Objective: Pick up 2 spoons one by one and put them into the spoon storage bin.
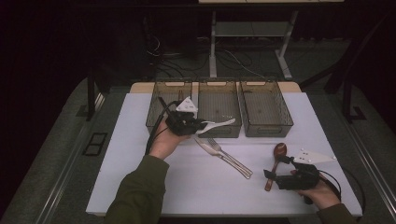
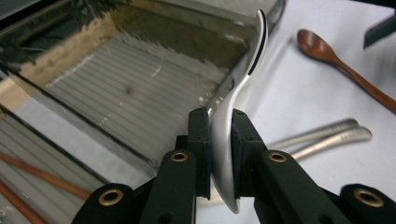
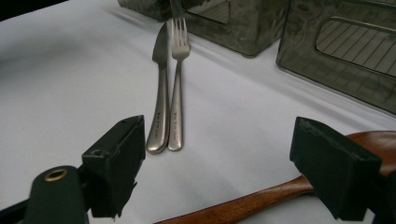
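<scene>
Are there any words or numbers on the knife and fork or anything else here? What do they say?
Knife handle: small stamped lettering near its end, too small to read.
Fork handle: the same kind of stamped lettering, too small to read.
White spoon, wooden spoon, bins: no writing to be seen.

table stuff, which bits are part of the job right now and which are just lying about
In the job: white spoon clamped in the left tool; middle bin beside it.

Lying about: knife, fork, wooden spoon, right bin, chopsticks.
</scene>
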`<state>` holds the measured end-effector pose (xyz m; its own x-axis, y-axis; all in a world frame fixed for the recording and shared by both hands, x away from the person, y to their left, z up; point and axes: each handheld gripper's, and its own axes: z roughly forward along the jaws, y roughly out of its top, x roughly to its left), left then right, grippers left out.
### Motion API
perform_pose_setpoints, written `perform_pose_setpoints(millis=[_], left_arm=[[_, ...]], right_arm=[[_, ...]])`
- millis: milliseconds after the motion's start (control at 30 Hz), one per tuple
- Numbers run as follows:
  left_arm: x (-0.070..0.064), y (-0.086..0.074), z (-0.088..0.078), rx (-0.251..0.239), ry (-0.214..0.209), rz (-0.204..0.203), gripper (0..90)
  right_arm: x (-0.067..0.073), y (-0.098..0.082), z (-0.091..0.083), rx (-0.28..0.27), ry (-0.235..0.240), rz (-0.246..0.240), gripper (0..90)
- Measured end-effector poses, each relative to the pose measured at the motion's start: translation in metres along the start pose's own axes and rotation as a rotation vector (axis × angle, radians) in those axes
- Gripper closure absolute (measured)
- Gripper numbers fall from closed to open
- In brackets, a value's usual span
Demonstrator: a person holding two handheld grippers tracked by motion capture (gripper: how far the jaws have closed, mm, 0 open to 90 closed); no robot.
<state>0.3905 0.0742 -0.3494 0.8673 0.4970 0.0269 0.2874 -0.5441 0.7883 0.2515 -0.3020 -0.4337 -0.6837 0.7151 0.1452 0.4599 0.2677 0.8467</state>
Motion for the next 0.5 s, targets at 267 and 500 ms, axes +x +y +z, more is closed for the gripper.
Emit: perform_pose_setpoints(millis=[267, 500], left_arm=[[0.019, 0.019, 0.016, -0.012, 0.032, -0.017, 80.4], [0.027, 0.02, 0.035, 0.038, 0.064, -0.028, 80.4]], right_arm=[[-0.001, 0.0, -0.001, -0.008, 0.004, 0.002, 18.5], [-0.001, 0.0, -0.002, -0.012, 0.004, 0.009, 18.5]])
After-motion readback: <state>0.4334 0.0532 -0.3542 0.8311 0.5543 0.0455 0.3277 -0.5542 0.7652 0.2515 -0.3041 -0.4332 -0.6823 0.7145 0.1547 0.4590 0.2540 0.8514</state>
